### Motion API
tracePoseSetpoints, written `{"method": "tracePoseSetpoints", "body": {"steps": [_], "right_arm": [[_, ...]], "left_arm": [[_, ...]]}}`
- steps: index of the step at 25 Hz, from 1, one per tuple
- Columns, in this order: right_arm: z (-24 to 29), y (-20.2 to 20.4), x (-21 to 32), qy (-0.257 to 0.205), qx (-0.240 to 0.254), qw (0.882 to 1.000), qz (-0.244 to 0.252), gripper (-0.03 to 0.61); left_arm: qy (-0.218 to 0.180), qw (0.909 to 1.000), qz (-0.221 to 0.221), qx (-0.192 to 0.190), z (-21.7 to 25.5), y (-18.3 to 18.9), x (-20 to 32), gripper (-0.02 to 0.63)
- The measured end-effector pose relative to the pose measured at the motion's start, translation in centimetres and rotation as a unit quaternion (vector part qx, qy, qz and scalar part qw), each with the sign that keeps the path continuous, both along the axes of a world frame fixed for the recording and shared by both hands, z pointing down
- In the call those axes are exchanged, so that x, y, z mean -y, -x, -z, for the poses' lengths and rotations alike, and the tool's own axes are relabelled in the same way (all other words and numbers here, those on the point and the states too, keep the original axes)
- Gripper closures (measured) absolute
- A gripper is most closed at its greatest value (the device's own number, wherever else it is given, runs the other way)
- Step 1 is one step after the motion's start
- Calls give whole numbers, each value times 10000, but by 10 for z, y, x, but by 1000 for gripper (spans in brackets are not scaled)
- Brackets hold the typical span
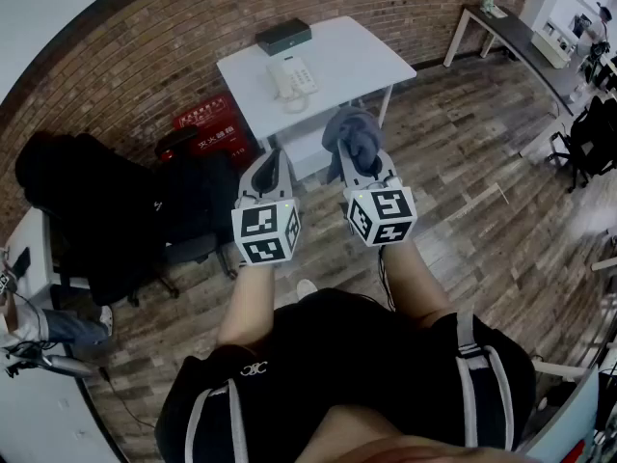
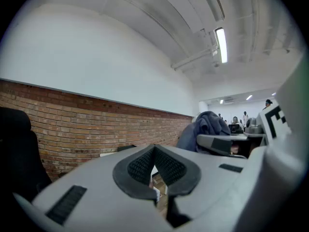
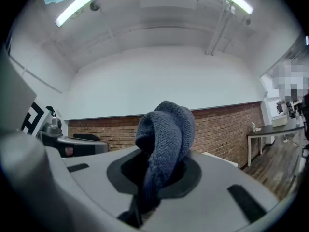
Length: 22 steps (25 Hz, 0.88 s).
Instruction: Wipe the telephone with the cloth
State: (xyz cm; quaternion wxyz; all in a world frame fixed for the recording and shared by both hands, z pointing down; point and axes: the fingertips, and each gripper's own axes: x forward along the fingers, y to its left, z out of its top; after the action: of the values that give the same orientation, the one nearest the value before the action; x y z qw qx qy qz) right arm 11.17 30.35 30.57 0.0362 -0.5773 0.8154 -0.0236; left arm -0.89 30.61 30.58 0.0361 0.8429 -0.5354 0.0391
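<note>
Two grippers hover well short of the white desk (image 1: 357, 56) carrying the white corded telephone (image 1: 292, 77). Your right gripper (image 1: 364, 167) pinches the bunched blue-grey knitted cloth (image 1: 354, 135); your left gripper's (image 1: 277, 154) fingers (image 2: 171, 168) meet, empty.

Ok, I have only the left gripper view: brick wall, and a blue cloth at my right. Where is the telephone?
Observer: The telephone lies on the white table ahead, near the brick wall.
Operator: Is the cloth gripped?
Observer: Yes, the right gripper is shut on the cloth, which bunches above its jaws.
Operator: Am I close to the table?
Observer: No, the left gripper is short of it, over the wooden floor.
</note>
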Motion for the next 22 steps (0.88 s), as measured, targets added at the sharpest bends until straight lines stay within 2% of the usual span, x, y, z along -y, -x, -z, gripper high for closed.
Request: {"method": "tracePoseSetpoints", "body": {"steps": [9, 16, 22], "right_arm": [[2, 7, 11, -10, -99, 9999, 9, 541], [3, 8, 23, -12, 20, 10000, -20, 540], [1, 26, 35, 5, -21, 9996, 269, 540]], "left_arm": [[-94, 10000, -33, 0, 8, 1, 10, 618], [-74, 10000, -35, -33, 6, 4, 23, 618], [-17, 9999, -78, -109, -3, 9, 39, 618]]}}
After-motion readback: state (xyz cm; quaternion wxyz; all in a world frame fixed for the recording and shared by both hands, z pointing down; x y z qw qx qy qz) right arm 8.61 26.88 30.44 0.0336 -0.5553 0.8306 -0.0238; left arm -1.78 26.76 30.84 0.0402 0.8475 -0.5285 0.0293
